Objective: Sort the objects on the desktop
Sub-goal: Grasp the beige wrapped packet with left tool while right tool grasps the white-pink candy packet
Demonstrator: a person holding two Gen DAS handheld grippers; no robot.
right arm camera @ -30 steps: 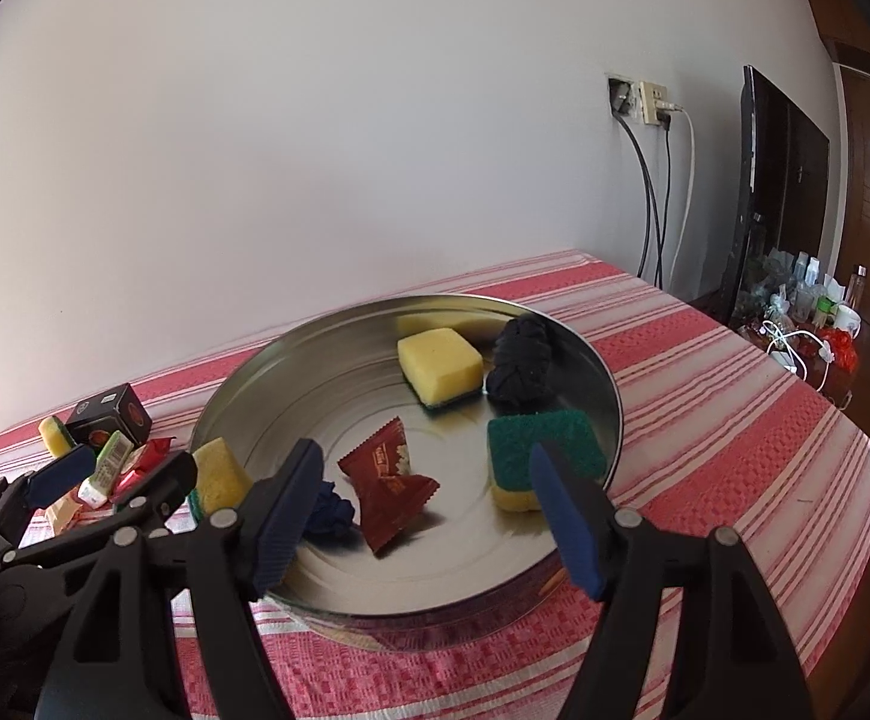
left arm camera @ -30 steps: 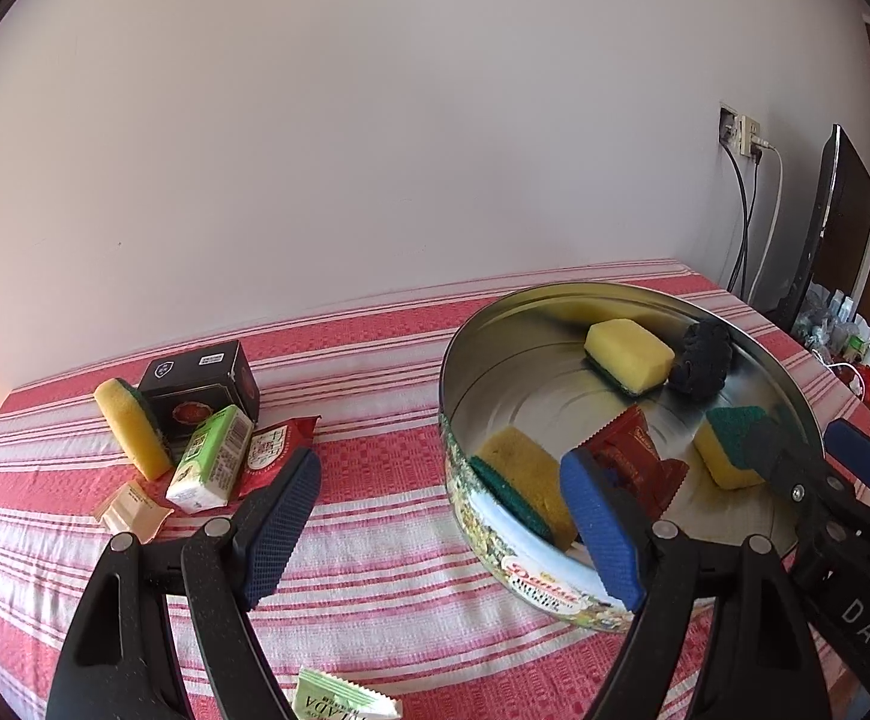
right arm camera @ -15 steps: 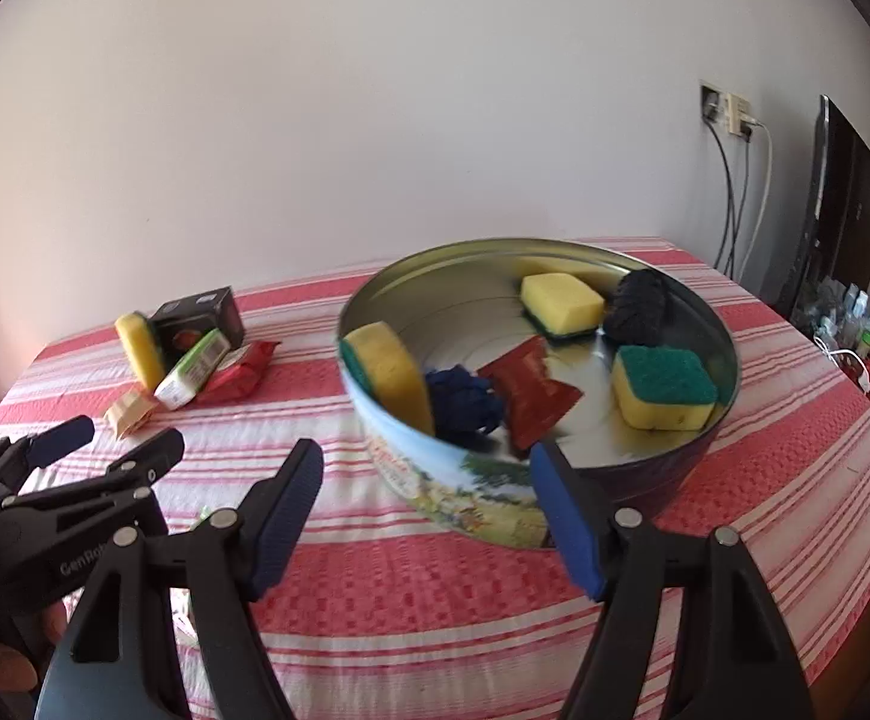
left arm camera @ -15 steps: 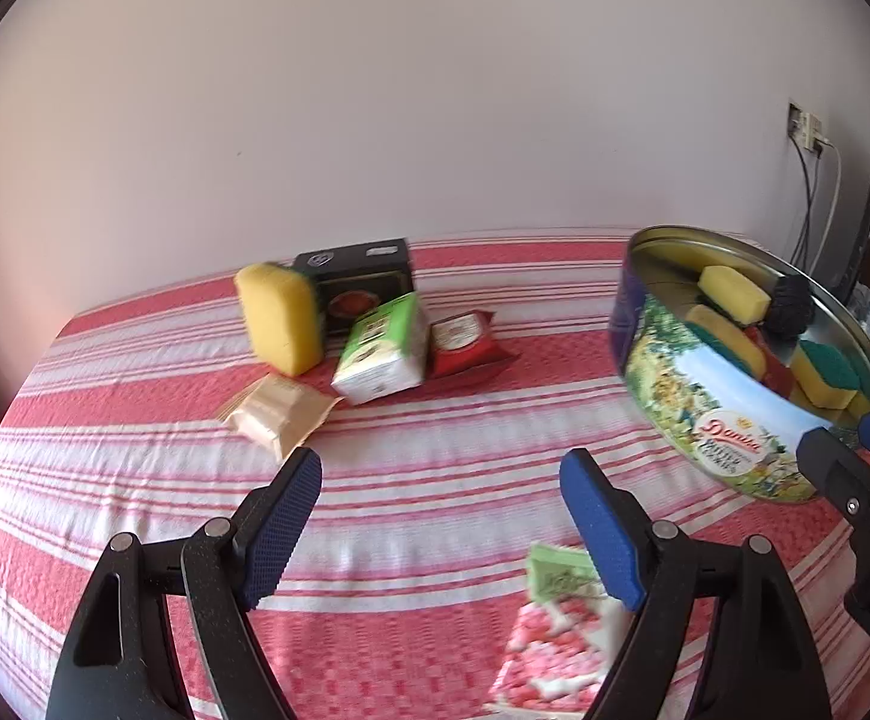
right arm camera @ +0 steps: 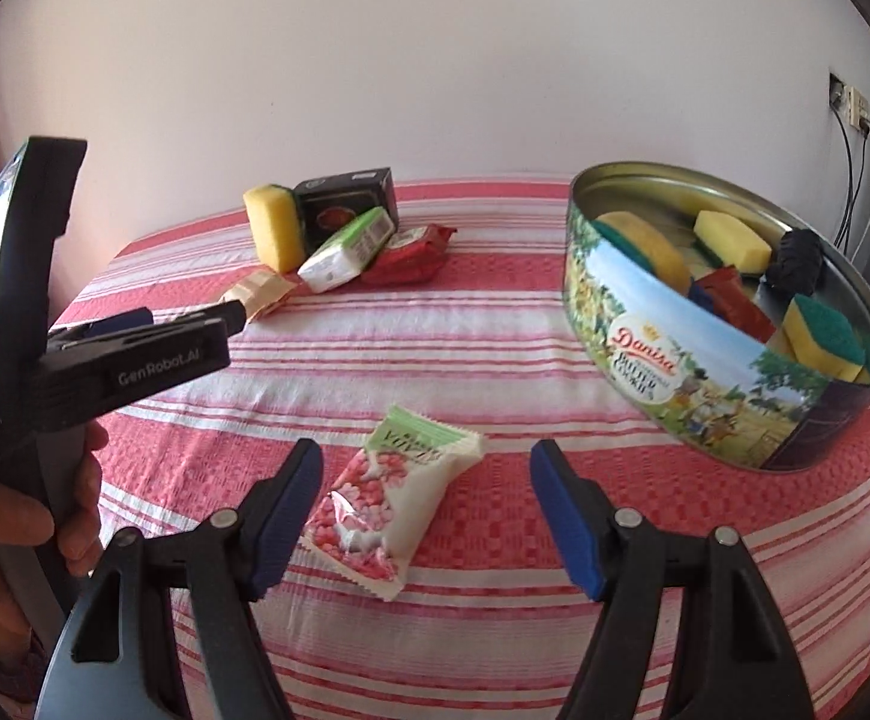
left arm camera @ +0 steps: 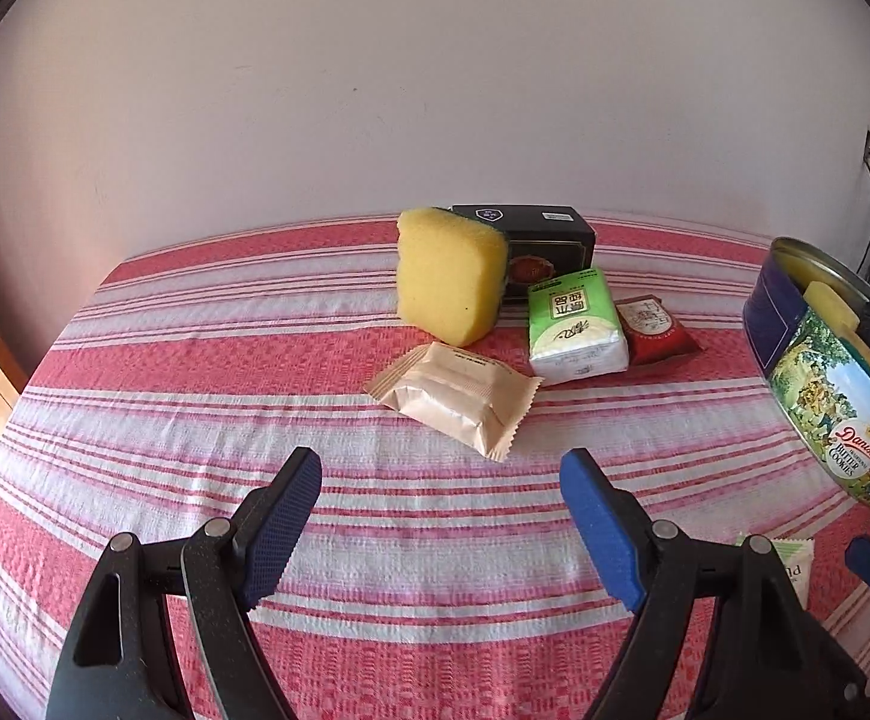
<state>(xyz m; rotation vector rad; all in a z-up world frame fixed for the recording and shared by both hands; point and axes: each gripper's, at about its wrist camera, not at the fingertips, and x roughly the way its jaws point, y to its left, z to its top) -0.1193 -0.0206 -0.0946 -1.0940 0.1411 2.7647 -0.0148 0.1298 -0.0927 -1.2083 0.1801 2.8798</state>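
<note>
My left gripper is open and empty above the striped cloth, just short of a beige snack packet. Behind the packet stand a yellow sponge, a black box, a green tissue pack and a red sachet. My right gripper is open, with a pink-and-green candy packet lying on the cloth between its fingers. The round cookie tin at the right holds several sponges, a red sachet and dark items. The left gripper shows in the right wrist view.
The table carries a red-and-white striped cloth; its left edge and near edge are close. A wall is behind, with a socket and cables at the far right. A hand holds the left gripper's handle.
Both grippers have drawn back from over the tin and swung left. The left one now faces the pile of items; the right one now hangs over the candy packet.
</note>
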